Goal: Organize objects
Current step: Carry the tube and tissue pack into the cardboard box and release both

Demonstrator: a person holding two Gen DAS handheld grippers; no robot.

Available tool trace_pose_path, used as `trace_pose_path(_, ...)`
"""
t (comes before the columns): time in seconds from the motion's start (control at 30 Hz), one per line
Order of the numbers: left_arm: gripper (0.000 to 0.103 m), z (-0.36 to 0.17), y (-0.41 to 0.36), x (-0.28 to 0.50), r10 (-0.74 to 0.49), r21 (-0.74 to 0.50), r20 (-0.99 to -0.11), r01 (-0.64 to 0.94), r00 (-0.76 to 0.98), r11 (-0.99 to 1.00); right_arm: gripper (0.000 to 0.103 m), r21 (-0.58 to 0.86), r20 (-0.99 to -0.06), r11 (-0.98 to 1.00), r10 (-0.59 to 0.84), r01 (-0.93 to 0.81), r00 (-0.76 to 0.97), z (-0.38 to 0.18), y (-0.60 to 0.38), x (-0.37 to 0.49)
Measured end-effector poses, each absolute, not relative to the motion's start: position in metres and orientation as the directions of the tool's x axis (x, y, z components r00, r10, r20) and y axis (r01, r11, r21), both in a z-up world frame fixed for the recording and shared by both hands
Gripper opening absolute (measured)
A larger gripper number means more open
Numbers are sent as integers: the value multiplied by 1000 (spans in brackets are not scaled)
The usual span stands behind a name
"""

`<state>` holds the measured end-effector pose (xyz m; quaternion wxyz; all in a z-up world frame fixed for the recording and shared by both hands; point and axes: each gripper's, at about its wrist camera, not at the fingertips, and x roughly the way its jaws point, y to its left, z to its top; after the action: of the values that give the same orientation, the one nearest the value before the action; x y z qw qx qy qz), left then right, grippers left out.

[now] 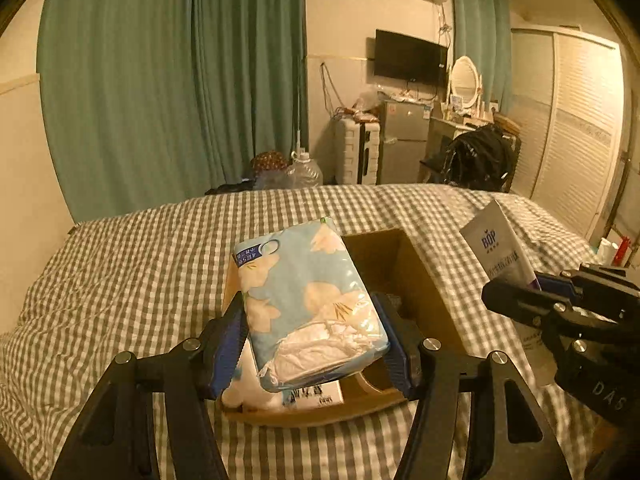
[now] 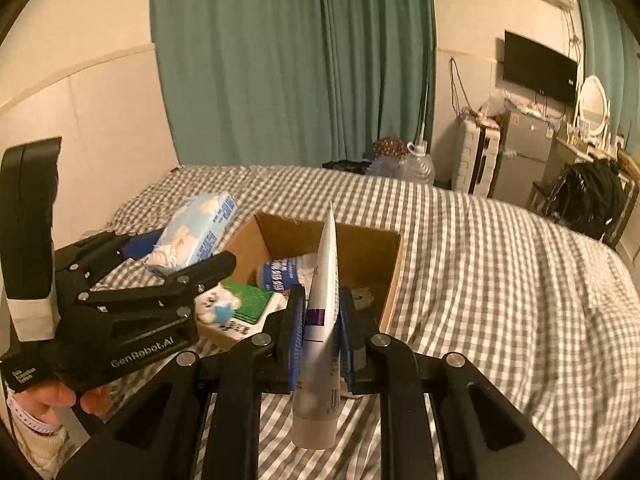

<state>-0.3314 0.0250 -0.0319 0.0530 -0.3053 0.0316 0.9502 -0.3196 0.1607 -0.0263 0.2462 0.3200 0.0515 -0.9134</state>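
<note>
Gripping tissue pack (image 1: 308, 300) – left gripper (image 1: 314, 332), right gripper (image 2: 320, 320) clamping tube (image 2: 324, 300)

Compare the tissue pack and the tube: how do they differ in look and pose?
The tissue pack is a soft blue flowered block; the tube is slim, white with a purple band. The pack lies tilted in the left gripper; the tube stands crimped end up in the right gripper. Both are held above the bed.

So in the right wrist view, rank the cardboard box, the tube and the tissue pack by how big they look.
1. Cardboard box, clearly largest.
2. Tube and tissue pack: unsure. The tube looks longer, but it sits right at the camera in the right gripper; the pack is farther off, in the left gripper.
</note>
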Motion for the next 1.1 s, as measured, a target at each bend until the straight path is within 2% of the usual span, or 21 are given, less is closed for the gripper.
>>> trace_pose_path(0.1, 63, -47, 29, -343, 39, 84, -583, -108, -812, -991, 15, 86, -622, -873, -423, 480, -659, -43, 162, -343)
trace_pose_path(0.33, 63, -78, 41, -364, 43, 132, -584, -147, -810, -980, 16, 91, -621, -866, -434, 491, -652, -73, 147, -398)
trace_pose_path(0.5, 64, -97, 43, -375, 60, 119, -615, -168, -786, -979, 16, 111, -614, -869, -441, 481, -655, -82, 150, -411)
trace_pose_path(0.53, 65, -98, 45, -374, 60, 117, -619, -168, -783, -979, 18, 117, -617, -872, -438, 475, -654, -83, 152, -411)
trace_pose_path(0.6, 69, -102, 44, -372, 64, 108, -632, -170, -772, -979, 31, 123, -629, -877, -431, 464, -647, -85, 154, -411)
trace_pose_path(0.63, 75, -102, 45, -371, 66, 109, -633, -173, -771, -979, 46, 128, -629, -879, -430, 459, -648, -84, 155, -410)
trace_pose_path(0.67, 79, -100, 47, -367, 72, 111, -633, -182, -771, -977, 56, 132, -622, -882, -430, 453, -655, -81, 157, -405)
trace_pose_path(0.73, 91, -95, 51, -358, 70, 120, -623, -184, -779, -976, 57, 135, -604, -889, -423, 437, -675, -72, 161, -391)
trace_pose_path(0.9, 95, -78, 57, -332, 76, 120, -617, -189, -784, -975, 64, 132, -580, -903, -405, 409, -707, -41, 178, -362)
trace_pose_path(1.0, 102, -60, 57, -314, 79, 98, -593, -169, -801, -981, 65, 113, -558, -910, -391, 399, -732, -18, 190, -341)
trace_pose_path(1.1, 103, -39, 50, -286, 67, 76, -555, -131, -829, -988, 66, 111, -523, -921, -373, 373, -766, 7, 205, -314)
